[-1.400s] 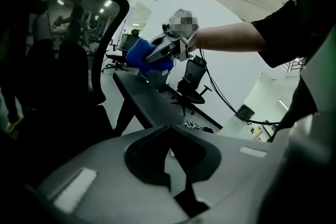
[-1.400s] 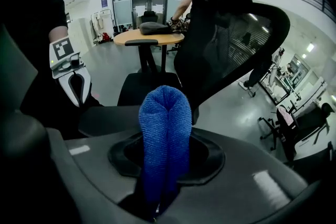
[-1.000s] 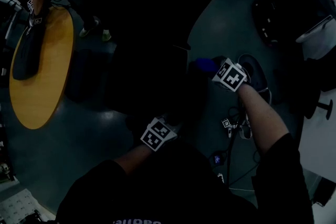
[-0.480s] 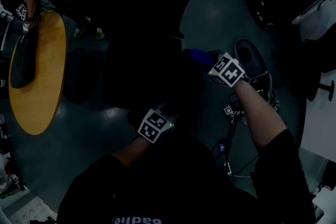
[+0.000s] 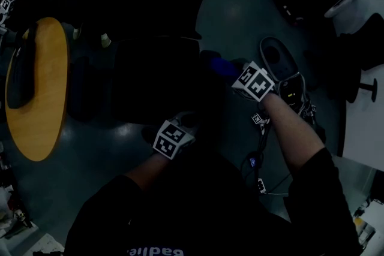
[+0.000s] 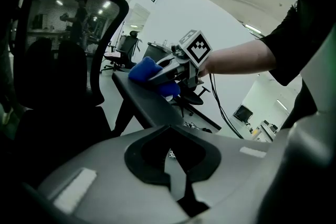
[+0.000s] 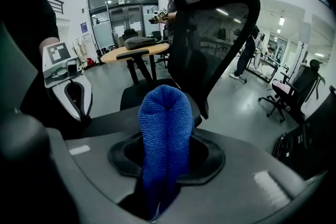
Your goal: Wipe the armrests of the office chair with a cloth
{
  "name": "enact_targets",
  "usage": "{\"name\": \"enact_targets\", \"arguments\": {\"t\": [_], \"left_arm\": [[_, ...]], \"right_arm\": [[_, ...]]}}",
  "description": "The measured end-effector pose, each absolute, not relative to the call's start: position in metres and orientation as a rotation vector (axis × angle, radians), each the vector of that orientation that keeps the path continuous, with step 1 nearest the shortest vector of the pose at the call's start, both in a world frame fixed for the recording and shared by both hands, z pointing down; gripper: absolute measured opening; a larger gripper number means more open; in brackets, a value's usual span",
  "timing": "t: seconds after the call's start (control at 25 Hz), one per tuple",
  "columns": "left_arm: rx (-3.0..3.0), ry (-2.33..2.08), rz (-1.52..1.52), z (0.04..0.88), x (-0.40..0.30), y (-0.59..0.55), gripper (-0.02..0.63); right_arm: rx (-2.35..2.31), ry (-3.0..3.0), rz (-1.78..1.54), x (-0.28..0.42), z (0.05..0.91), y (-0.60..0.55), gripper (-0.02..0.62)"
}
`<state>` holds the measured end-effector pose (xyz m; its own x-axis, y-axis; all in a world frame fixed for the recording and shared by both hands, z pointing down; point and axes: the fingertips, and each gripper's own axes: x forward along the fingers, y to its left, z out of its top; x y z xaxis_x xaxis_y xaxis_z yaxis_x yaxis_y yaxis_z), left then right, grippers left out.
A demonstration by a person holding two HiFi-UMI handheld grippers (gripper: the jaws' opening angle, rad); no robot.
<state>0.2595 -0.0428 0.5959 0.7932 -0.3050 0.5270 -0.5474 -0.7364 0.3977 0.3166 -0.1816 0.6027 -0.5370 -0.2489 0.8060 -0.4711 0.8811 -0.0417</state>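
Observation:
The black office chair (image 5: 153,78) is very dark in the head view. Its mesh backrest (image 7: 212,34) fills the right gripper view. My right gripper (image 5: 255,82) is shut on a blue cloth (image 7: 164,134), which sticks up between its jaws. The left gripper view shows the blue cloth (image 6: 145,71) pressed on the far end of a dark armrest (image 6: 137,99), with the right gripper (image 6: 176,66) behind it. My left gripper (image 5: 174,138) sits at the chair's near side. The left gripper (image 6: 173,165) has its jaws closed together with nothing between them.
A round wooden table (image 5: 36,93) with a dark bag (image 5: 21,72) on it stands to the left. Cables (image 5: 261,147) and a chair base (image 5: 282,69) lie on the floor at right. Other office chairs (image 7: 286,92) and a person (image 7: 167,0) are farther off.
The head view has drifted, so everything sits a little further left. Both grippers keep nearly the same places at the chair. The right gripper still holds the cloth.

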Motion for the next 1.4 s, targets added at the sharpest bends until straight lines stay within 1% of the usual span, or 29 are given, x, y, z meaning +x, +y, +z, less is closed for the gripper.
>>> {"name": "enact_targets", "arguments": {"t": [0.84,1.4], "left_arm": [[2.462,-0.564,0.608,0.598,0.258,-0.042,0.017],[2.481,-0.51,0.624,0.597,0.258,-0.041,0.017]], "right_arm": [[0.583,-2.169,0.44,0.314,0.603,-0.11,0.13],[0.578,-2.187,0.525,0.298,0.596,-0.054,0.13]]}}
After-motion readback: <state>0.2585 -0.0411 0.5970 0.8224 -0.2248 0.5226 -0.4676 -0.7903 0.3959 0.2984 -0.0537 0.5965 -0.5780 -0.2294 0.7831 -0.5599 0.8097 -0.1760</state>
